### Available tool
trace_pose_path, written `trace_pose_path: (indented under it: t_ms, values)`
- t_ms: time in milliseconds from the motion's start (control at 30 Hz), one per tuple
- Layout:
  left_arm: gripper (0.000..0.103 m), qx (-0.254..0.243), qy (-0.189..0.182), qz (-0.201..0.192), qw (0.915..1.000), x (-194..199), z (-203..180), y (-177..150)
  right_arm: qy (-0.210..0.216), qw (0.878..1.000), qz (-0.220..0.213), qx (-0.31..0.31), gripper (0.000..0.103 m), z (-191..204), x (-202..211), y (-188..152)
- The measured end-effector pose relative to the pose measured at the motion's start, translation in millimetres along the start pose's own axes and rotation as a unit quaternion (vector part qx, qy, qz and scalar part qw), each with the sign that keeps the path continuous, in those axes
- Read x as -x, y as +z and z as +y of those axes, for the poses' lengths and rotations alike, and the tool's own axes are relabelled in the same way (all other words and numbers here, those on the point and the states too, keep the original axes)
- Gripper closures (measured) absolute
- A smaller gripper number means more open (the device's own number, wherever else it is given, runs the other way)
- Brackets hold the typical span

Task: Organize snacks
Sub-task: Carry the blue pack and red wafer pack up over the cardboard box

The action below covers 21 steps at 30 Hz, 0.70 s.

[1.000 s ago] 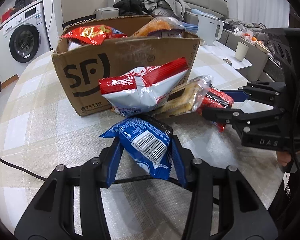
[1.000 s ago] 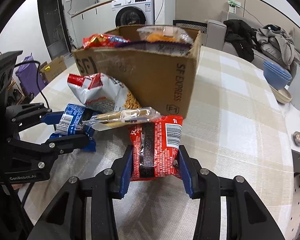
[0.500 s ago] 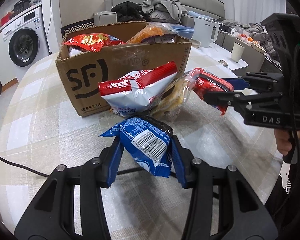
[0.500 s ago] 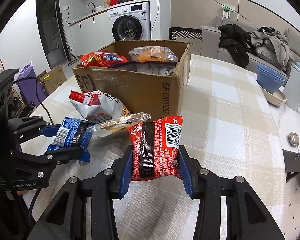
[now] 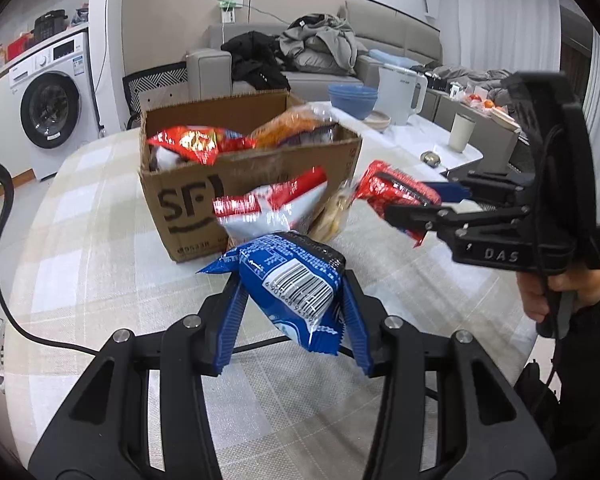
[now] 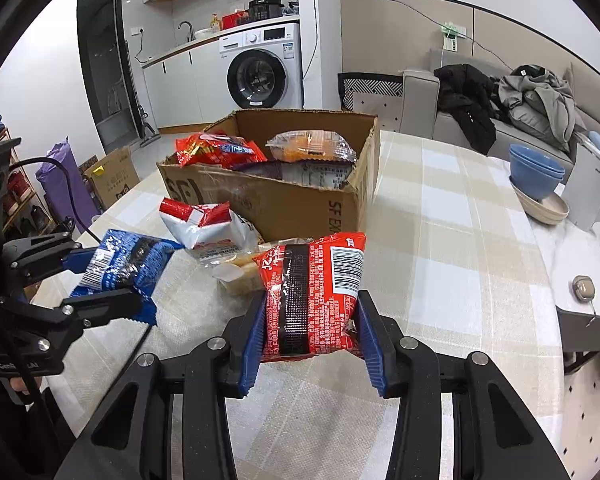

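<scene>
My left gripper [image 5: 294, 320] is shut on a blue snack packet [image 5: 296, 276] and holds it above the table, in front of the cardboard box [image 5: 192, 208]. My right gripper [image 6: 310, 328] is shut on a red snack packet [image 6: 314, 292], also lifted; it shows in the left wrist view [image 5: 396, 196] to the right of the box. The box [image 6: 300, 204] holds a red packet [image 6: 220, 152] and an orange packet [image 6: 312, 148]. A red and white bag [image 6: 204, 228] and a clear pack of biscuits [image 6: 236, 272] lie on the table against the box front.
The table has a checked cloth [image 6: 440, 240]. Blue bowls [image 6: 536, 176], a white kettle [image 5: 400, 96] and a cup [image 5: 462, 132] stand at the far right. A black cable [image 5: 4, 240] runs over the left edge. A sofa and washing machine lie beyond.
Both grippers have risen and drawn back from the box with their packets. The biscuit pack that leaned on the red packet now lies on the table.
</scene>
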State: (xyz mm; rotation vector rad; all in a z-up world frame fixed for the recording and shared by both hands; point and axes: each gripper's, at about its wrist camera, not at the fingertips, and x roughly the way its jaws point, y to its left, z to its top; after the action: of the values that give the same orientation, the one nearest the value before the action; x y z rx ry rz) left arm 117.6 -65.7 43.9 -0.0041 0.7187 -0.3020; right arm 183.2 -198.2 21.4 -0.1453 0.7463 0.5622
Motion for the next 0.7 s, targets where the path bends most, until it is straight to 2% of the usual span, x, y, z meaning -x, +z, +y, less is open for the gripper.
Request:
trace_pose_path:
  t_ms: [333, 700]
  values:
    - [0.060, 0.016, 0.006, -0.027, 0.9995, 30, 14, 17, 0.000, 1.000, -0.019, -0.004, 0.059, 3, 8, 5]
    - [0.060, 0.032, 0.017, -0.051, 0.9980, 36, 28, 51, 0.002, 0.998, -0.067, -0.014, 0.059, 8, 24, 22]
